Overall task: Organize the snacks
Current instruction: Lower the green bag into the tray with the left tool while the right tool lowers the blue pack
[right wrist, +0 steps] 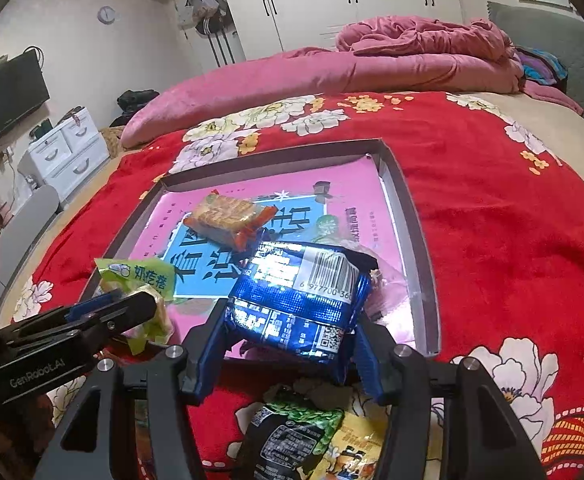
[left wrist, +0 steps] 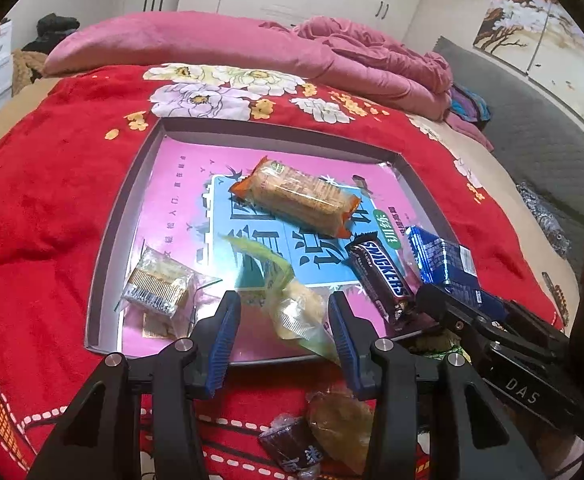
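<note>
The shallow tray (left wrist: pixel 103 216) lies on the red blanket (left wrist: pixel 43 184) of the bed, its raised rim closing all four sides; its far half is mostly bare. A cracker pack (left wrist: pixel 300 196) lies mid-tray, long axis slanting toward the right rim; a Snickers bar (left wrist: pixel 384 276) runs toward the near right corner. The left claw (left wrist: pixel 287 320) pinches a green-yellow packet (left wrist: pixel 292 304) over the near edge. The right claw (right wrist: pixel 287 344) grips a blue packet (right wrist: pixel 300 300) above the near right corner.
</note>
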Demonstrator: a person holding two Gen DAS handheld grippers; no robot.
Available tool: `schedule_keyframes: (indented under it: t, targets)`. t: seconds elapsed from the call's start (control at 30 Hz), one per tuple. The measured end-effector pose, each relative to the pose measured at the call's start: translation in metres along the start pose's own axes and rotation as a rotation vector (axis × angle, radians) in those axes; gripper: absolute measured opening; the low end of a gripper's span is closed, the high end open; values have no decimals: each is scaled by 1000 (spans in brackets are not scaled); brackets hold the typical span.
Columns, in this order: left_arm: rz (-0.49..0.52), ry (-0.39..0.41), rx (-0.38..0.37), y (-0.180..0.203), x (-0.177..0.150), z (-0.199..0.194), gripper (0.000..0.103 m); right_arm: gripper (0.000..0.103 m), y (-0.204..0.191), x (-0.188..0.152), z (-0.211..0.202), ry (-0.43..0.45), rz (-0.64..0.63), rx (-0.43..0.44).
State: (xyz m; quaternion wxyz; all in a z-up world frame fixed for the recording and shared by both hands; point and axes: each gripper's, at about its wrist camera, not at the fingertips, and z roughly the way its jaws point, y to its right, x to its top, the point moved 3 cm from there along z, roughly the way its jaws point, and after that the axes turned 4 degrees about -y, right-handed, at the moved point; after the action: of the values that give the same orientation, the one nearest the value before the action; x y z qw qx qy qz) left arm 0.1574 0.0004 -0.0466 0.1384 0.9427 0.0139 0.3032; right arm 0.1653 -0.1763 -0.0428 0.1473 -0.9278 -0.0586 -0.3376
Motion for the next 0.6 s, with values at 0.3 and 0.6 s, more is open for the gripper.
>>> schedule_keyframes:
  t: [0.3, 0.6]
  targets:
    - [-14, -5, 1, -4, 0, 3, 48, 61, 6, 0, -2, 1, 14, -26]
    - [-28, -8, -4, -6, 0, 3, 48, 63, 9, 0, -4, 4, 25, -26]
